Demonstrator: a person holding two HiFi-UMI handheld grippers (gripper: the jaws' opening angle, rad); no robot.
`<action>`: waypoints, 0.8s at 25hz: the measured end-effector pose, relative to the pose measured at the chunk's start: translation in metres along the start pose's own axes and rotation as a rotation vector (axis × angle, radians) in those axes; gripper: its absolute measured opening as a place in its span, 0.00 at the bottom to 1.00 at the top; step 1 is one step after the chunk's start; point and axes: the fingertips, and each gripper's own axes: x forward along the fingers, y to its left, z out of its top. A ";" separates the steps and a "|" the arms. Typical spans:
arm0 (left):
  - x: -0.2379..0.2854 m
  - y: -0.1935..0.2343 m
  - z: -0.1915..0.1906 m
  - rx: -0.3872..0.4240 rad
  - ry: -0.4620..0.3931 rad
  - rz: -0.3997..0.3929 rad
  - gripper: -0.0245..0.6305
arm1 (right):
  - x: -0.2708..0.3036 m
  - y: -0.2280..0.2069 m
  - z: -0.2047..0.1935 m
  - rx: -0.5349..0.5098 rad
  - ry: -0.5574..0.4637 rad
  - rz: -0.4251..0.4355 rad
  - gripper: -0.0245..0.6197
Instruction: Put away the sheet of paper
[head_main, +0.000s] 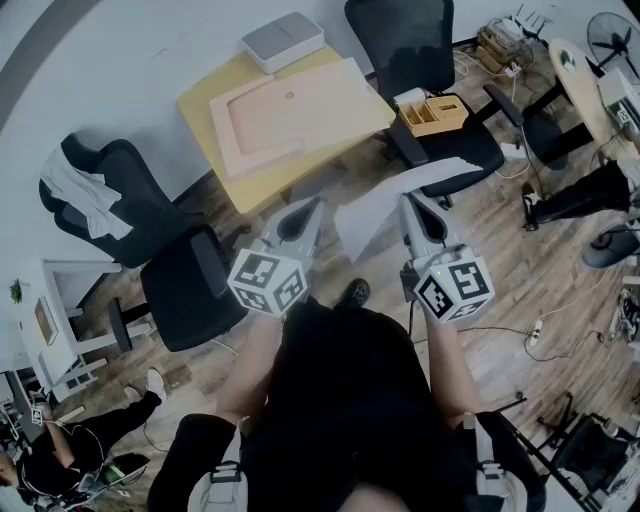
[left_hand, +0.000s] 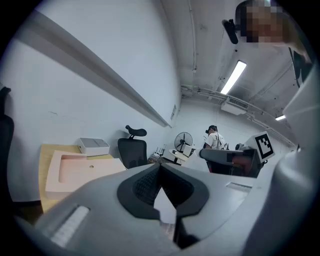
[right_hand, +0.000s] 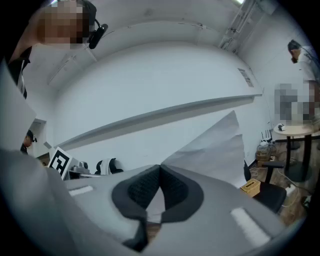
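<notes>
The white sheet of paper (head_main: 375, 215) hangs in the air between my two grippers, above the wooden floor and in front of the yellow table (head_main: 225, 105). My right gripper (head_main: 408, 203) is shut on its right part. In the right gripper view the sheet (right_hand: 215, 145) rises up and to the right from the closed right gripper (right_hand: 160, 170). My left gripper (head_main: 316, 207) is at the sheet's left edge. In the left gripper view the left gripper (left_hand: 160, 167) has its jaws closed, and a white sliver of paper (left_hand: 165, 207) shows between the pads.
On the table lie a pink board (head_main: 300, 110) and a white box (head_main: 283, 40). Just beyond the paper is a black office chair (head_main: 440, 70), with a small yellow box (head_main: 435, 113) beside it. Another black chair (head_main: 185, 285) stands at the left. Cables and a fan lie at the right.
</notes>
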 end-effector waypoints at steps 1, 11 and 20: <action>-0.001 -0.001 0.000 0.002 -0.001 -0.002 0.05 | 0.000 0.001 0.000 0.000 0.000 0.002 0.04; -0.009 -0.008 -0.004 0.011 0.016 0.014 0.05 | -0.002 0.006 -0.005 0.024 0.008 0.035 0.04; -0.005 -0.018 -0.025 -0.002 0.058 0.038 0.05 | -0.006 -0.011 -0.014 0.176 0.000 0.071 0.04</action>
